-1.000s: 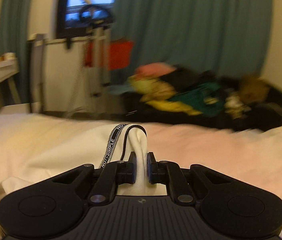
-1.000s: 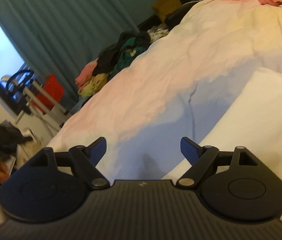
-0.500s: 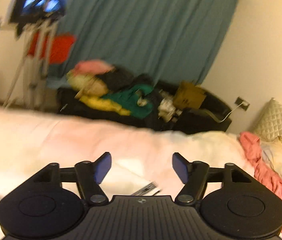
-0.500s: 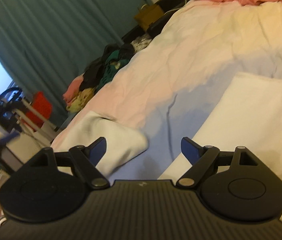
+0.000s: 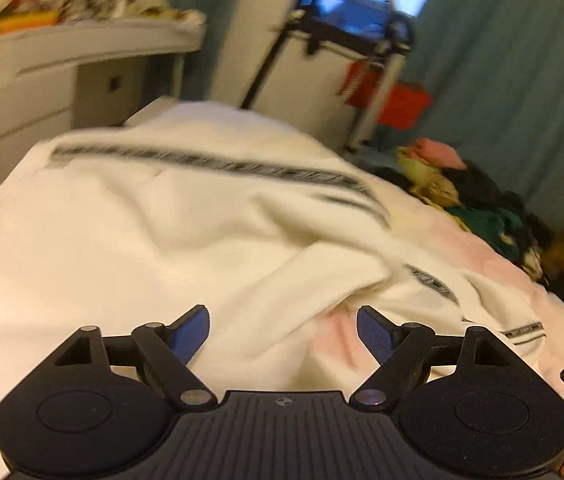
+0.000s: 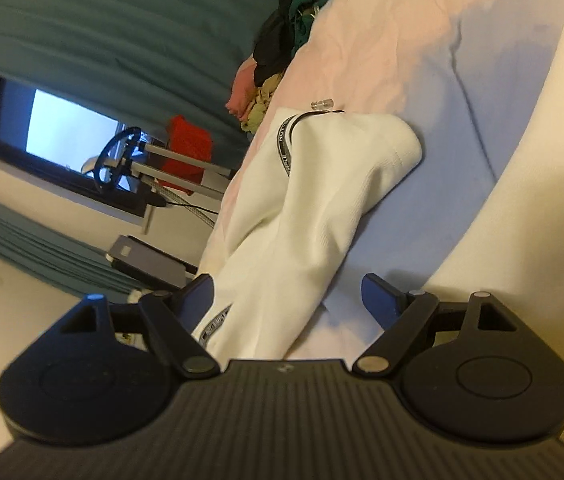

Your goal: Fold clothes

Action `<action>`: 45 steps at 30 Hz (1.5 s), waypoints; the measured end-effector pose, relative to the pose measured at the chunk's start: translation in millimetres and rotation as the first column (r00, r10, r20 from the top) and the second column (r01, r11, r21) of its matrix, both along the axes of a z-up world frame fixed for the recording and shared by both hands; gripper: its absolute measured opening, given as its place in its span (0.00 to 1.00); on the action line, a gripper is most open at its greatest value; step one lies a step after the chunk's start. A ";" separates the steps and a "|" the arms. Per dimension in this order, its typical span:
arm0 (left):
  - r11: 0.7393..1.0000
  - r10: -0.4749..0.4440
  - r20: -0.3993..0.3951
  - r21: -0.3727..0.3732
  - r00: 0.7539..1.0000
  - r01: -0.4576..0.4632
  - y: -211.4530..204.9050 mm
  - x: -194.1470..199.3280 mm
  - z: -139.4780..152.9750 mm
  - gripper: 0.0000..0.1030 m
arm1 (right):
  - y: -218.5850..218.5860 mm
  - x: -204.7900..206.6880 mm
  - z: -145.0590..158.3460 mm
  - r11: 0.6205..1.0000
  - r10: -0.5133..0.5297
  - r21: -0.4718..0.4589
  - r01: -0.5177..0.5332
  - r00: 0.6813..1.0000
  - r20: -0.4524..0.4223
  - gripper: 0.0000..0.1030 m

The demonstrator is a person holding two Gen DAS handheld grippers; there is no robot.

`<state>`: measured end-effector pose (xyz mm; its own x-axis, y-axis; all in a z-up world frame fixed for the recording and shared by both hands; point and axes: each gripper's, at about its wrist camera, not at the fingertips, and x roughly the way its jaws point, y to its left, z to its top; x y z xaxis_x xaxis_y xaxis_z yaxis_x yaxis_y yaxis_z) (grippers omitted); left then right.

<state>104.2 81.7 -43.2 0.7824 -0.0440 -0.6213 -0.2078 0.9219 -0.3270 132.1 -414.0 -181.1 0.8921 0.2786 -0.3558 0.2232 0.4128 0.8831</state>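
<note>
A white garment with a black lettered stripe (image 5: 185, 216) lies crumpled on the pale pink bed sheet (image 5: 494, 264). My left gripper (image 5: 283, 334) is open and empty just above it. In the right wrist view the same garment (image 6: 314, 200) lies bunched in front of my right gripper (image 6: 288, 298), which is open and empty, tilted on its side. A folded white piece (image 6: 542, 208) lies on the bed to the right.
A heap of coloured clothes (image 5: 478, 204) lies on a dark sofa beyond the bed. A metal rack with a red item (image 5: 386, 96) stands by the window and teal curtains. White drawers (image 5: 41, 80) stand at the left.
My left gripper let go of the white garment, opened, and swung back over it. The garment dropped onto the bed. My right gripper rolled sideways toward it.
</note>
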 end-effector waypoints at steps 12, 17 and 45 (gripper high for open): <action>1.000 -0.030 0.037 0.000 0.999 0.030 -12.1 8.6 -50.7 0.81 | -11.4 93.0 -14.1 0.986 -0.164 -0.013 0.164 0.979 -0.117 0.48; 0.997 -0.065 0.084 -0.025 0.994 0.067 -14.0 22.2 -54.8 0.82 | -10.9 140.5 45.4 0.950 -0.200 -0.274 0.150 0.966 -0.164 0.09; 0.986 -0.151 0.083 0.085 0.985 0.144 -33.3 23.6 -53.2 0.82 | -119.3 49.4 130.5 0.723 -0.499 -0.491 0.485 0.859 0.114 0.10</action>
